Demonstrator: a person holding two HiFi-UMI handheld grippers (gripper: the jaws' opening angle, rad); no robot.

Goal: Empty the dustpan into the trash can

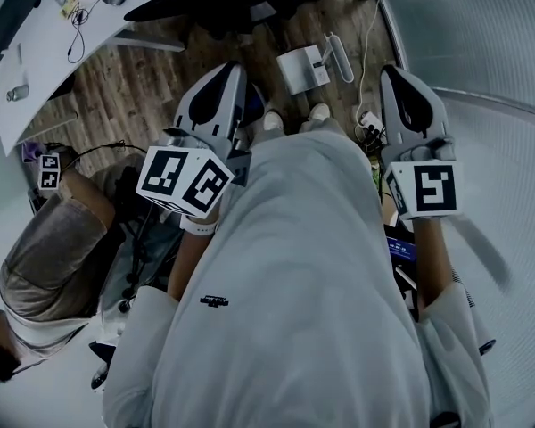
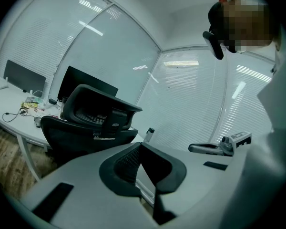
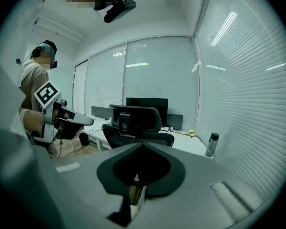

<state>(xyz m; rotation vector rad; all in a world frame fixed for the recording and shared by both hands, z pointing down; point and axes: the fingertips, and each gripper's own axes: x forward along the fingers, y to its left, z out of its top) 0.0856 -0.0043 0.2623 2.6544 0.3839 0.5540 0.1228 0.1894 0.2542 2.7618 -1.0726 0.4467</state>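
My left gripper [image 1: 232, 68] and my right gripper [image 1: 392, 71] are held out level in front of my body, one on each side, above the wood floor. Both are shut with nothing between the jaws; in the left gripper view [image 2: 142, 145] and the right gripper view [image 3: 143, 145] the dark pads meet. Each gripper shows in the other's view, the right one [image 2: 219, 148] and the left one [image 3: 62, 119]. A white boxy thing [image 1: 303, 68] with a white handle beside it stands on the floor just beyond my shoes; I cannot tell what it is. No dustpan or trash can is plainly in view.
A black office chair [image 3: 136, 123] stands ahead at a white desk [image 1: 53, 43] with a monitor [image 3: 147, 104] and a bottle [image 3: 210, 144]. Another person [image 1: 45, 248] stands close on my left. Window blinds [image 1: 481, 52] close off the right side. Cables lie on the floor.
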